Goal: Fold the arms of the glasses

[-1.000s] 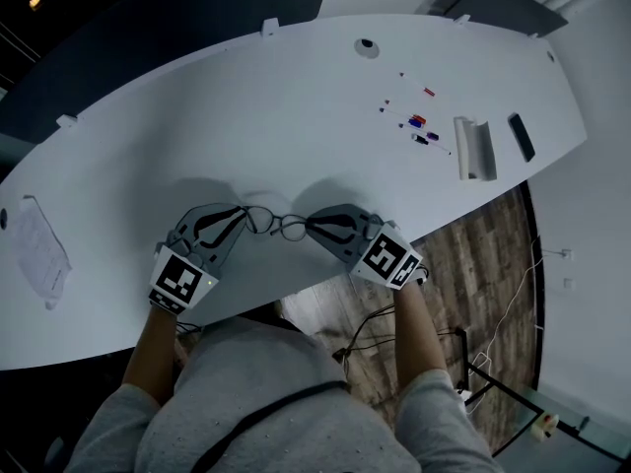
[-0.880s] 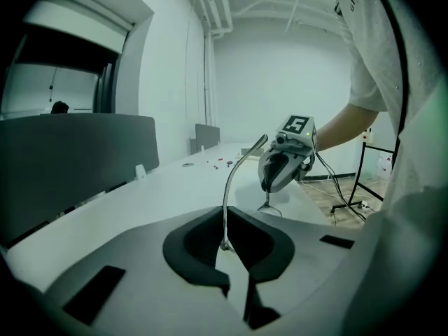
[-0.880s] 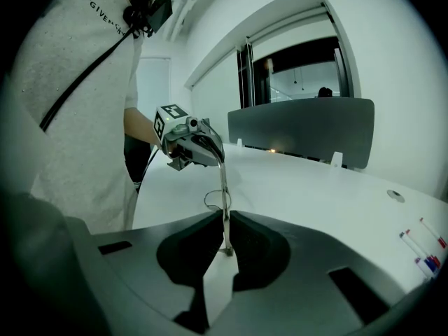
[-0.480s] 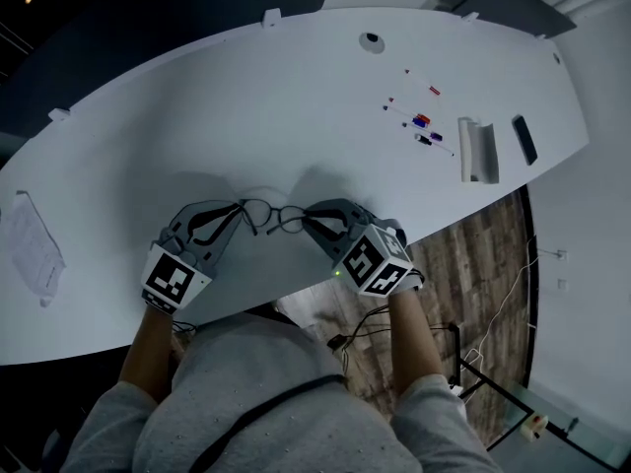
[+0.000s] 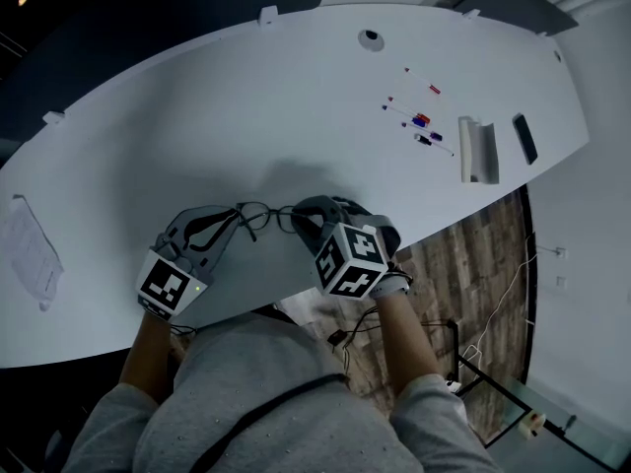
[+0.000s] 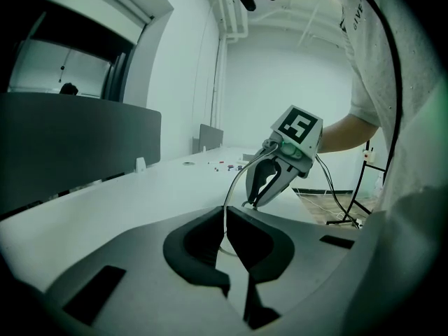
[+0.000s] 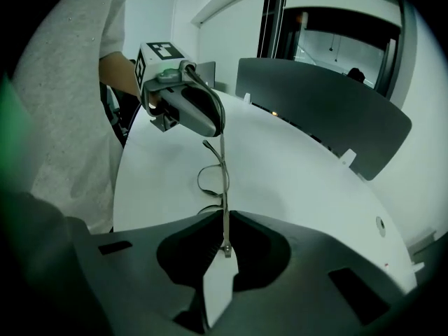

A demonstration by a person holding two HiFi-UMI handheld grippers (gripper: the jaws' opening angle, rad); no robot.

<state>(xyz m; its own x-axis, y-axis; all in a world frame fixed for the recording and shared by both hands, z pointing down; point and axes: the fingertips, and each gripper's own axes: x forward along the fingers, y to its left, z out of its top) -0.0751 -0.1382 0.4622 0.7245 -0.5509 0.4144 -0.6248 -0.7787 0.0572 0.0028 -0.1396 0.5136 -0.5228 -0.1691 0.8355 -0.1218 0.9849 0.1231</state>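
While the glasses [image 5: 264, 217] hang over the near edge of the desk [image 5: 296, 97], the left tool [image 5: 240, 215] pinches one end and the right tool [image 5: 299, 217] the opposite arm. Over the last second the right tool has swung inward and tipped down, so that arm is probably starting to fold.

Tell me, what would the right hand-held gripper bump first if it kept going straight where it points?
Apart from the glasses it pinches, probably the white table beyond them. The left hand-held gripper sits a little above that line, though depth is unclear.
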